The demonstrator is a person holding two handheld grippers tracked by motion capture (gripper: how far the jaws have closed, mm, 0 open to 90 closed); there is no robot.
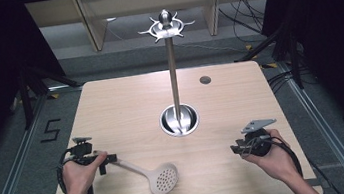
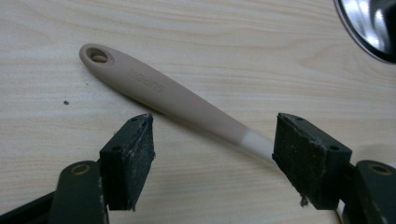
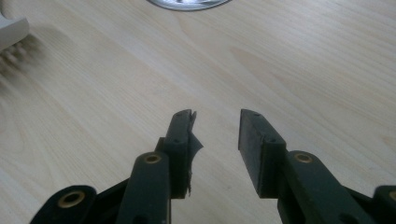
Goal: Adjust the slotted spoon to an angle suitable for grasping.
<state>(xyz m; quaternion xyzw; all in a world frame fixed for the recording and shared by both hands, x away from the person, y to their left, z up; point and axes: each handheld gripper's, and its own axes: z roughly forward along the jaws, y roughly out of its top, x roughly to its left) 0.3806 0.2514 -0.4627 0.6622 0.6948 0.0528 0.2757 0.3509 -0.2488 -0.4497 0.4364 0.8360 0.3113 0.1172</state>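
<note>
A beige slotted spoon (image 1: 145, 172) lies flat on the wooden table (image 1: 125, 103) near its front edge, left of the middle, with the round, hole-dotted bowl toward the centre and the handle running off toward the left edge. In the left gripper view the handle (image 2: 163, 93) is a smooth, matte taupe with a hanging hole at its tip and raised lettering along it (it pales to off-white where it passes the jaw). The left gripper (image 1: 109, 159) has its jaws spread wide around the handle, the pads not pressing it. The right gripper (image 1: 237, 148) hovers by the front right corner, jaws a little apart with nothing between them. A steel utensil stand (image 1: 172, 66) rises from mid-table.
</note>
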